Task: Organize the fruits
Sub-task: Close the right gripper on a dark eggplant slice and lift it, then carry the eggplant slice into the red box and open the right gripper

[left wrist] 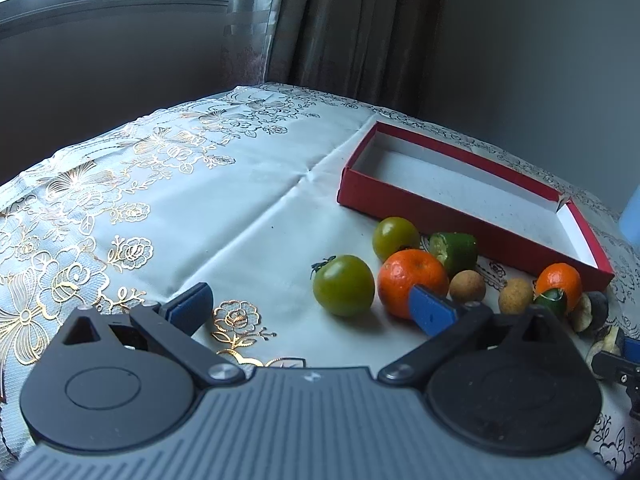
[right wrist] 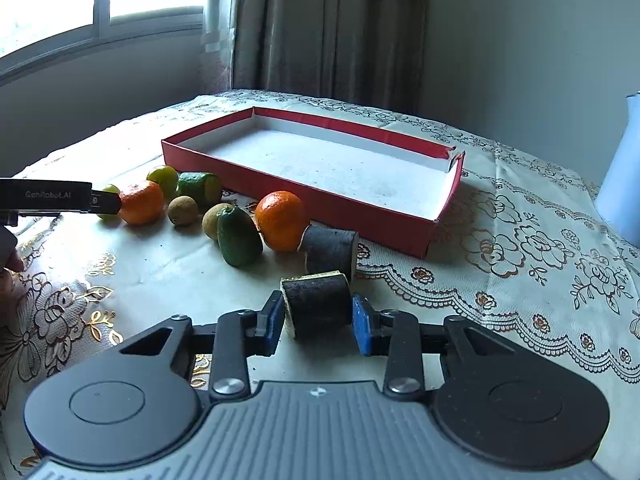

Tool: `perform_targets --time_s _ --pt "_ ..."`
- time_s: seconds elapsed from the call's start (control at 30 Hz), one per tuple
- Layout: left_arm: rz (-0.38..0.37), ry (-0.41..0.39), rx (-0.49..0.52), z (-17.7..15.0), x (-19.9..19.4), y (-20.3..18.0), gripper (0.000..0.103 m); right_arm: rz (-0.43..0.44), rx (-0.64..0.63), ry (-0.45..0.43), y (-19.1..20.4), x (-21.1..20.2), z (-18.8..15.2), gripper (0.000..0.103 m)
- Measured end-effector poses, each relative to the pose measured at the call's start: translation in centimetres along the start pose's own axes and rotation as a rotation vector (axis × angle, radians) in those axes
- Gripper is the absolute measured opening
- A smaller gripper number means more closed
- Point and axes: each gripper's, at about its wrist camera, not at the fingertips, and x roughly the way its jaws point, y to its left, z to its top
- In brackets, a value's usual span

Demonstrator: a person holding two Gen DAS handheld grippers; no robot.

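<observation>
Between the blue pads of my right gripper (right wrist: 319, 320) lies a dark cut fruit piece (right wrist: 316, 308) on the cloth, and both pads press its sides. A second dark piece (right wrist: 330, 252) rests just beyond it, beside an orange (right wrist: 280, 220) and a green cut piece (right wrist: 238, 240). My left gripper (left wrist: 310, 296) stands open near a green tomato (left wrist: 344, 285) and another orange (left wrist: 412, 280), holding nothing. The red box (right wrist: 304, 196) with a white inside lies behind the fruit, with nothing in it.
More fruit lies in a row before the box: a second green tomato (left wrist: 395, 238), a cut green piece (left wrist: 454, 252) and two brown longans (left wrist: 467, 286). A white jug (right wrist: 624, 184) stands at the far right. Curtains and a window are behind the table.
</observation>
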Motion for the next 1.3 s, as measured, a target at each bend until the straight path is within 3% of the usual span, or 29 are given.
perform_targets --time_s 0.23,0.4,0.5,0.87,1.2,1.3 --pt "0.001 0.000 -0.001 0.0 0.0 0.0 0.103 0.019 0.056 -0.110 -0.5 -3.1 1.3 0.034" --pt "0.005 -0.003 -0.001 -0.1 -0.1 0.0 0.103 -0.003 0.114 -0.237 -2.2 -5.1 5.0 0.034" --pt "0.011 -0.006 0.003 -0.1 -0.2 -0.1 0.103 -0.023 0.138 -0.263 -3.1 -4.0 7.2 0.034" --pt "0.023 -0.011 0.004 -0.1 -0.2 -0.2 0.103 -0.102 0.201 -0.133 -5.0 6.3 12.0 0.034" --pt "0.013 -0.009 0.003 -0.1 -0.2 -0.2 0.103 -0.148 0.238 0.045 -5.5 13.2 11.6 0.035" --pt "0.009 -0.009 0.002 -0.1 -0.2 -0.1 0.103 -0.161 0.225 0.053 -5.3 13.6 11.4 0.043"
